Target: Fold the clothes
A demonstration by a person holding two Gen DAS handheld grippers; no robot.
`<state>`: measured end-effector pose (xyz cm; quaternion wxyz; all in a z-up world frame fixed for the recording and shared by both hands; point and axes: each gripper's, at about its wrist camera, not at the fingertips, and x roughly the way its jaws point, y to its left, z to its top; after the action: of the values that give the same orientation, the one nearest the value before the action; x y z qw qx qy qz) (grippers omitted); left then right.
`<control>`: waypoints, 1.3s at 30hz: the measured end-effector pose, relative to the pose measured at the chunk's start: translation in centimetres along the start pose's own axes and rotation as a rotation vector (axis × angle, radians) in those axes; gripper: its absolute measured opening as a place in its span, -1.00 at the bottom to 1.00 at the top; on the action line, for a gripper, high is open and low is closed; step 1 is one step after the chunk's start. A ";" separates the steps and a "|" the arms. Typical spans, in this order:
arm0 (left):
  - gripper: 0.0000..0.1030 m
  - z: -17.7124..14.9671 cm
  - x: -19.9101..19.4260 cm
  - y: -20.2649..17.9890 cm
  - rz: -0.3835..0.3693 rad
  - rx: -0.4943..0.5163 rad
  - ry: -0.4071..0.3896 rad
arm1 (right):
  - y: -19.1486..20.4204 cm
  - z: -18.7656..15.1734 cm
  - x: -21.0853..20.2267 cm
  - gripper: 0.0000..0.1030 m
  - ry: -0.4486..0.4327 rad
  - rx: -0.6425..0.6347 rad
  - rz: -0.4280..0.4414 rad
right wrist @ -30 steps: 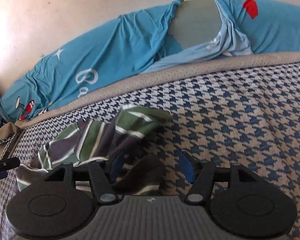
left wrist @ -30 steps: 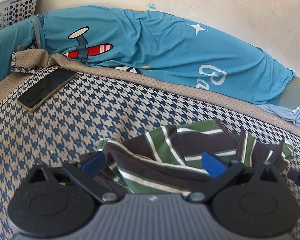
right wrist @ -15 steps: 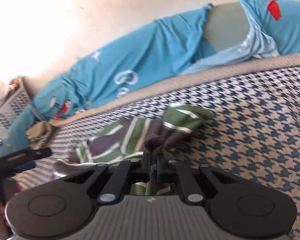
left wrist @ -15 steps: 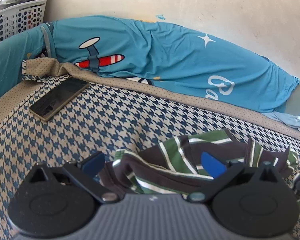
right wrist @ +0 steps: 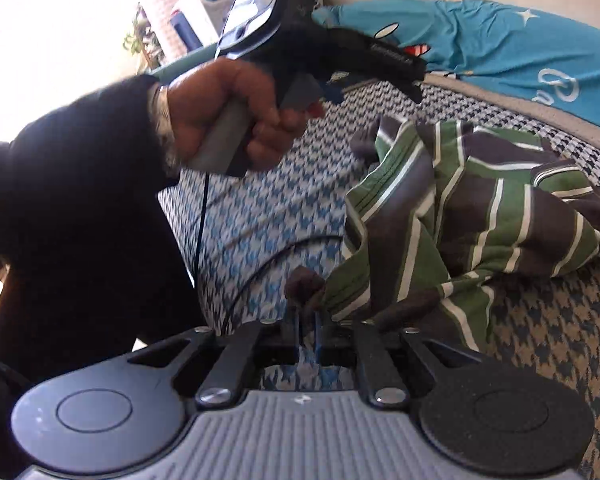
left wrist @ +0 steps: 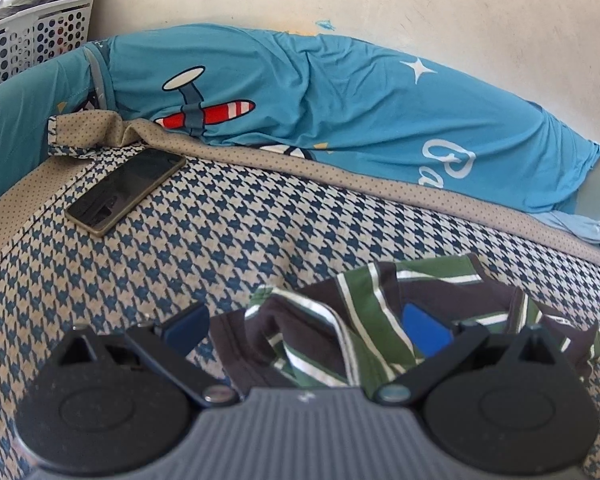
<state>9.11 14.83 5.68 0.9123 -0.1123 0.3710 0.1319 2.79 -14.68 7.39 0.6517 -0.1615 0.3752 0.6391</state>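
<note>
A crumpled garment with green, dark brown and white stripes (left wrist: pixel 384 320) lies on the blue and beige houndstooth bedspread (left wrist: pixel 204 248). My left gripper (left wrist: pixel 306 326) is open just above its near edge, one blue pad on each side of a raised fold. In the right wrist view the same striped garment (right wrist: pixel 472 204) is pulled up at one dark corner, and my right gripper (right wrist: pixel 307 312) is shut on that corner. A person's hand (right wrist: pixel 236 112) holds the left gripper's handle (right wrist: pixel 340 52) above the bedspread, left of the garment.
A dark phone (left wrist: pixel 126 192) lies on the bedspread at the far left. A blue pillow with a plane print (left wrist: pixel 332 108) runs along the wall. A white perforated basket (left wrist: pixel 32 36) stands in the far left corner. A dark sleeve (right wrist: pixel 80 216) and thin cables (right wrist: pixel 204 216) fill the left.
My right gripper, shut on the garment's corner, has pulled it up and swung left, bringing the hand and left gripper into its view. My left gripper stays open and drew back slightly.
</note>
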 end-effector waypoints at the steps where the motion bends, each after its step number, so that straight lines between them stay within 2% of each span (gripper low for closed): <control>1: 1.00 -0.2 0.2 -0.4 -0.006 0.013 0.007 | -0.1 -0.1 -0.2 -0.74 -0.003 0.005 0.002; 4: 1.00 -0.8 0.7 -1.4 -0.024 0.052 0.027 | -1.6 0.5 -2.3 -0.68 -0.093 0.075 0.012; 7: 1.00 -1.3 1.1 -2.6 -0.043 0.089 0.037 | -3.0 1.6 -3.8 -0.57 -0.195 0.132 -0.024; 10: 1.00 -1.8 1.5 -4.2 -0.070 0.137 0.060 | -4.5 2.5 -4.4 -0.57 -0.248 0.178 -0.044; 12: 1.00 -2.2 1.8 -5.1 -0.081 0.172 0.075 | -5.3 2.9 -4.7 -0.53 -0.290 0.197 -0.110; 14: 1.00 -2.7 1.9 -6.0 -0.090 0.210 0.086 | -7.1 3.2 -4.8 -0.44 -0.302 0.252 -0.212; 18: 1.00 -4.2 2.5 -7.6 -0.062 0.321 0.139 | -11.1 3.4 -4.7 -0.43 -0.308 0.382 -0.410; 21: 1.00 -5.2 2.2 -8.5 -0.057 0.408 0.139 | -14.6 2.9 -4.4 -0.43 -0.306 0.502 -0.499; 23: 1.00 -5.7 1.8 -8.5 -0.069 0.427 0.137 | -16.3 2.5 -4.5 -0.43 -0.303 0.553 -0.523; 26: 1.00 -5.9 1.6 -7.8 -0.101 0.394 0.169 | -17.3 2.6 -4.7 -0.43 -0.333 0.556 -0.552; 31: 1.00 -6.4 1.9 -6.0 -0.147 0.300 0.243 | -16.4 5.1 -3.7 -0.43 -0.400 0.473 -0.496; 33: 1.00 -6.8 2.1 -5.5 -0.155 0.274 0.267 | -16.0 6.5 -2.0 -0.42 -0.377 0.438 -0.478; 39: 1.00 -7.9 1.2 -5.6 -0.132 0.347 0.235 | -15.6 8.5 3.7 -0.42 -0.256 0.374 -0.503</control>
<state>6.64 7.31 -0.14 0.8751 0.0076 0.4839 -0.0080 19.76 -8.24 6.30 0.8491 -0.0449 0.3495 0.3935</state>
